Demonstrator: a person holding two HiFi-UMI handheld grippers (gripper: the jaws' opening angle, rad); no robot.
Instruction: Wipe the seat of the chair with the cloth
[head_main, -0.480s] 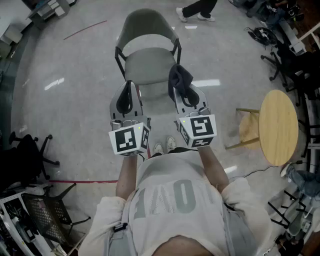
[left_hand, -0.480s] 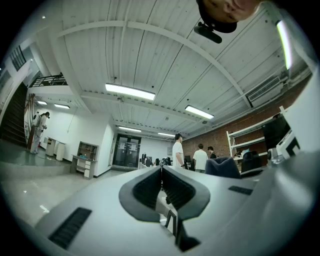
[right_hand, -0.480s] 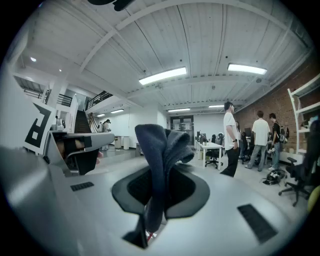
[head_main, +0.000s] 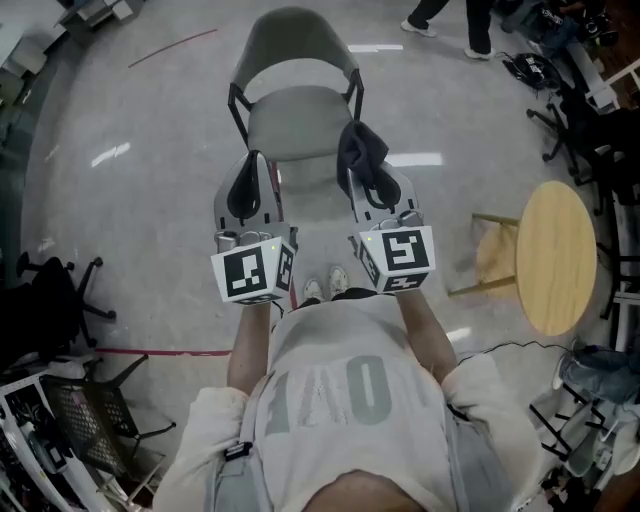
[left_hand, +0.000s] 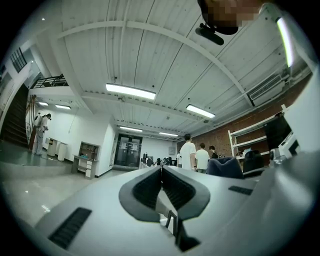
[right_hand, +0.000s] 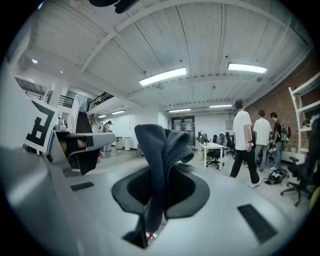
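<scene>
Floor: we are standing on the pale polished floor (head_main: 140, 220), facing the chair, with only bare floor between it and our shoes (head_main: 328, 288).
Chair: the grey chair (head_main: 298, 125) is sitting just beyond us, with its backrest on the far side. Its seat is lying bare, so nothing is blocking a wipe.
Surroundings: a round wooden side table (head_main: 555, 250) is standing well off to the right, dark office chairs (head_main: 60, 305) are crowding the edges, and people (head_main: 470, 25) are walking at the far side. None of these is getting in our way.
Left claw: the left claw (left_hand: 161, 172) is pressing its jaws together on nothing. We are holding it up at the seat's left, likely as the spare hand.
Right claw: the right claw (head_main: 362, 170) is clamping the cloth and pointing out level over the seat's right near edge.
Cloth: the dark blue cloth (right_hand: 161, 150) is bunching past the jaw tips, leaving a loose wad to meet the seat. We are judging it not yet touching.
</scene>
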